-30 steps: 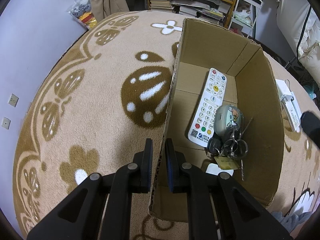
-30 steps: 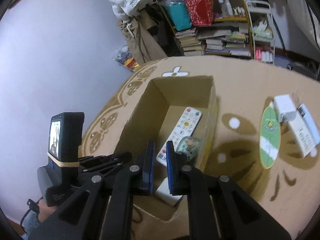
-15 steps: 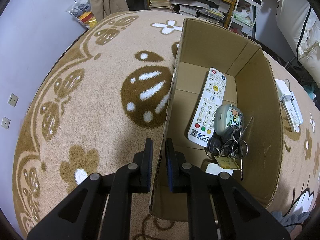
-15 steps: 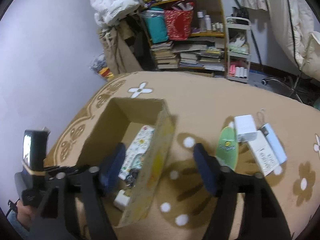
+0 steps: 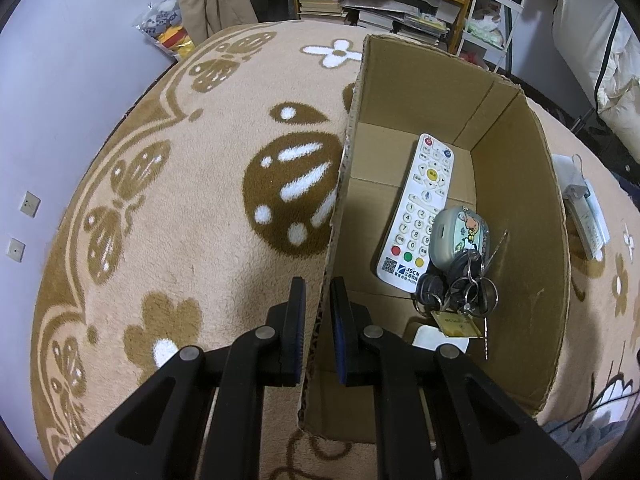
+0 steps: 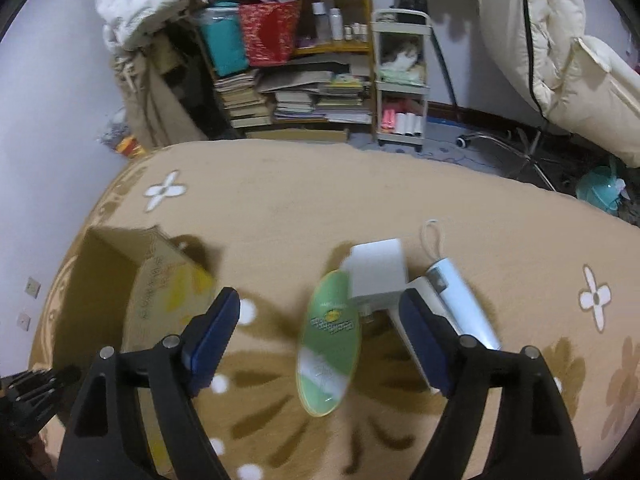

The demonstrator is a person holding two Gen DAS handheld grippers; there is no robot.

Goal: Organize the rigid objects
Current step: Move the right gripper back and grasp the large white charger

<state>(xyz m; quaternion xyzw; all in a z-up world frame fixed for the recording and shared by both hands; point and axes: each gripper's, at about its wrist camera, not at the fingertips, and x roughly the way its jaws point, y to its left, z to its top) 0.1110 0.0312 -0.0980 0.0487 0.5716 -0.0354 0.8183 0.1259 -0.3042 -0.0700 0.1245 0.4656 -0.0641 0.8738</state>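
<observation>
The open brown cardboard box (image 5: 516,216) stands on the tan flower-patterned carpet (image 5: 200,200), and inside it a long white remote control with coloured buttons (image 5: 420,208) lies on the floor of the box; a grey rounded key pouch with a cartoon print (image 5: 460,236) leans on the remote's lower end, with a bunch of keys and rings (image 5: 460,292) and a small brass tag below it, and a white flat item partly hidden beneath. My left gripper (image 5: 318,312) is clamped narrow on the box's left wall, one finger outside, one inside. My right gripper (image 6: 320,320) has just been opening and now stands wide with nothing gripped; between and beyond its fingers on the carpet lie a green oval flat object (image 6: 328,344), a white boxy block (image 6: 376,272) touching its far end, and a pale blue-white slim device with a cord loop (image 6: 460,304) just right of them.
</observation>
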